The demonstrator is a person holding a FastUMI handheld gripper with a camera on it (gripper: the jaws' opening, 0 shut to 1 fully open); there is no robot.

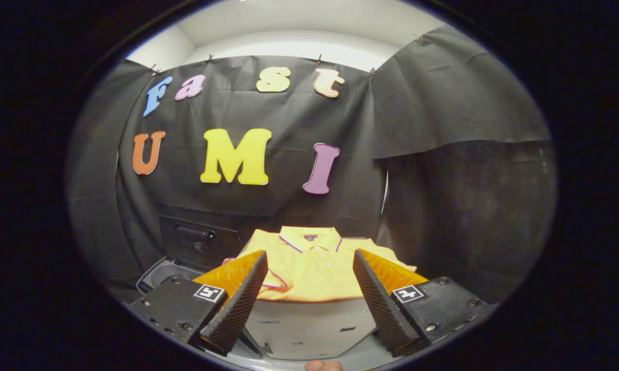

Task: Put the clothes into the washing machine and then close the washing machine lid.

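Note:
A folded yellow polo shirt point(309, 263) with a dark-trimmed collar lies on top of a white box-like stand point(309, 324), just ahead of my fingers. My gripper point(309, 293) is open, its two ridged black fingers with orange backs spread wide to either side of the shirt's near edge, touching nothing. To the left, below and beyond the left finger, the washing machine point(157, 275) shows a grey-rimmed opening, with its dark lid point(198, 239) standing raised behind it.
Black cloth walls close in the booth behind and on the right, near the shirt's far side. A fingertip of a person's hand point(323, 366) shows at the bottom, under the stand's front.

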